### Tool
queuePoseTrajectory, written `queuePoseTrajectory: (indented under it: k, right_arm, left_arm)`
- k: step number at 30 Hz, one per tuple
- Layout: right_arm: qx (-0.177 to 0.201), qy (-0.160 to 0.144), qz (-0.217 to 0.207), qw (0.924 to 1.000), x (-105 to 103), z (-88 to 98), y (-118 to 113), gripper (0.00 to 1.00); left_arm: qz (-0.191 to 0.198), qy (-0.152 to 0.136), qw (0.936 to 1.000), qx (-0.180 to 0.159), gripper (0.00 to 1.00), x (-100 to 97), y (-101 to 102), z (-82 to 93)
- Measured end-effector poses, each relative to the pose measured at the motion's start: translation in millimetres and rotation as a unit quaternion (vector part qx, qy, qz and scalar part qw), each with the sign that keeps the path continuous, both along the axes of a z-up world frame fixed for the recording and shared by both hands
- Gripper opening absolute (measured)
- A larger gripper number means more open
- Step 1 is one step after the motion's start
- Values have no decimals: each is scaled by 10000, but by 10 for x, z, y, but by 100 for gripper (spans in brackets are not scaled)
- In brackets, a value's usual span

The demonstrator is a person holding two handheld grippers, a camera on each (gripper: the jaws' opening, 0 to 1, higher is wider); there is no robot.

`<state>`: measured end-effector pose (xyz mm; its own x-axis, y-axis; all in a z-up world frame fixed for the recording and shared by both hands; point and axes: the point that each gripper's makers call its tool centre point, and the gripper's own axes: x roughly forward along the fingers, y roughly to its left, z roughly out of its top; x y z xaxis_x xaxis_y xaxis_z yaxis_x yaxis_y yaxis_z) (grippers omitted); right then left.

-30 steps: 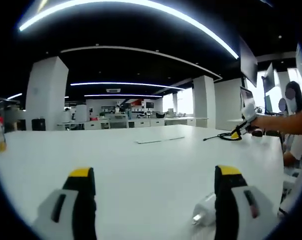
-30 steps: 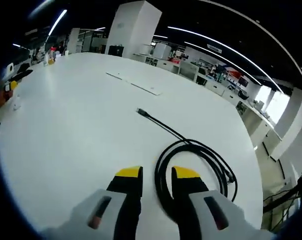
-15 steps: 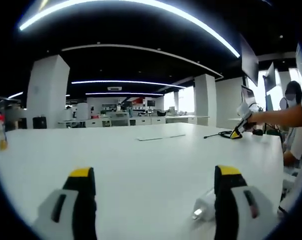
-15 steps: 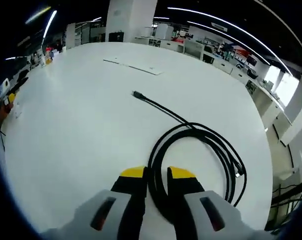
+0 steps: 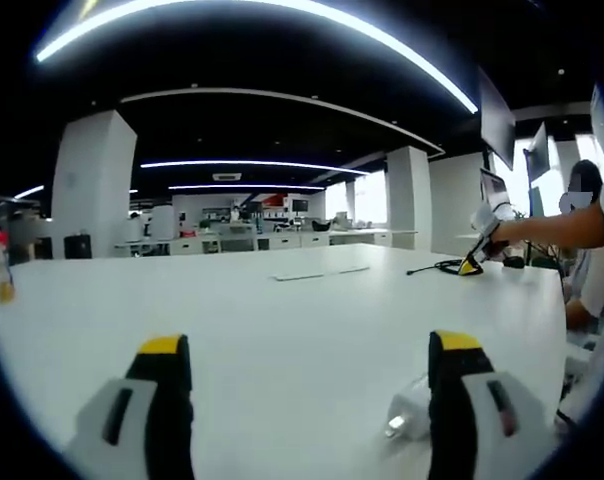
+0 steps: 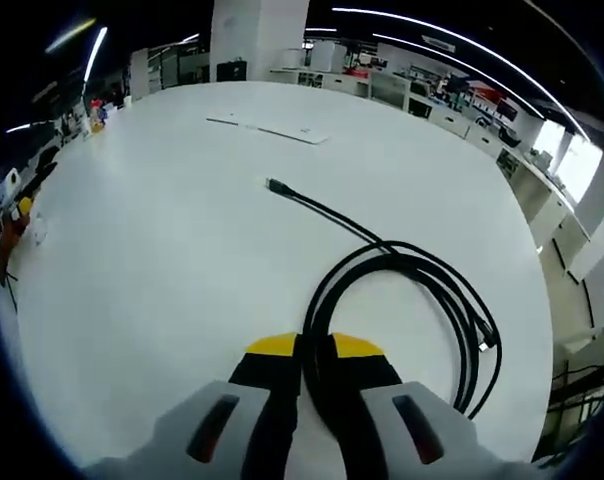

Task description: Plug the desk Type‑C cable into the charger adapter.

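- The black Type-C cable lies coiled in loose loops on the white bench, in the near right part of the right gripper view.
- One free end runs out straight from the coil toward the middle of the bench and finishes in a small plug lying flat on the surface; a second plug end rests at the right edge of the coil.
- The right tool has its yellow-tipped jaws clenched on the nearest stretch of the coil, the black strands passing up between the two tips.
- The white charger adapter lies on the bench in the left gripper view, just beside the inner face of the right-hand jaw, its metal prongs pointing left; whether it touches that jaw cannot be told.
- The left tool is released, jaws wide apart and low over the bench, with nothing between them.
- In the left gripper view the right tool appears far off at the right, held by a hand with an arm reaching in, its tip at the cable.
- A flat pale sheet lies farther out on the bench.
- Beyond the bench stand white pillars, rows of desks and long ceiling light strips.
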<state>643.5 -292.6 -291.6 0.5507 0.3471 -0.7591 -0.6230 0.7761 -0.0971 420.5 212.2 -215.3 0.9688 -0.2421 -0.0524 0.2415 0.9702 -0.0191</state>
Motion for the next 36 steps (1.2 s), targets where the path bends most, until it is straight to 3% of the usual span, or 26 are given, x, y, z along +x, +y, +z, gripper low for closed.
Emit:
queuePoseTrajectory:
  k: [19,32,36]
  right_arm:
    - [-62,164,-36,9998,17,11,-93,4]
    - [60,274,-13,9996,-160,25,-7,4]
    - [262,384,20,9989,-272,32,74,4]
  left_arm:
    - [19,-10,10000,-15,98,-11,32,-6]
    - [-6,-21,10000,54,98,-4,23,14]
    - [-3,-14,10000,80,98,-2,33,11]
